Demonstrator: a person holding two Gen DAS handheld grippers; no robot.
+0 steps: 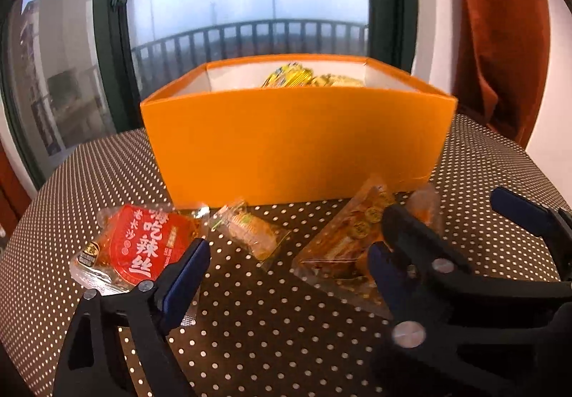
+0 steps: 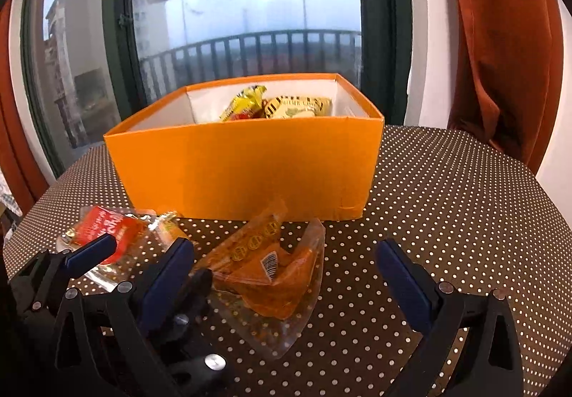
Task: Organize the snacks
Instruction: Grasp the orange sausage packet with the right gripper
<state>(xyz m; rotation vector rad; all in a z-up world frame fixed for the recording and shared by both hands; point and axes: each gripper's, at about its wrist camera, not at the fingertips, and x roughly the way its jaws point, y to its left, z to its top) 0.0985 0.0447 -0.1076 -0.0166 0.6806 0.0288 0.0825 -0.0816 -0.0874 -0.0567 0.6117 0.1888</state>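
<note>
Nearest, the left gripper (image 1: pixel 286 264) is held wide open with nothing in it. The small clear packet (image 1: pixel 250 231) lies on the dotted tablecloth (image 1: pixel 268 325) between its fingers. The red packet (image 1: pixel 132 250) lies just outside the left finger and looks to be touched by it. If the fingers are closed from here, the red packet could be pushed or caught by its edge.

The right gripper (image 2: pixel 286 272) is also held wide open, with nothing in it. The orange packet (image 2: pixel 268 272) lies between its fingers, flat on the cloth. Its clear edge is thin and shiny, so it could slip out if only the edge is pinched. The two grippers are very close together, and a finger of one could be bumped by the other.

Farther back stands the orange box (image 2: pixel 243 168), close behind the packets. Yellow snacks (image 2: pixel 286 105) are already inside it. The front wall is tall, so a packet carried too low could be knocked against it and dropped.
</note>
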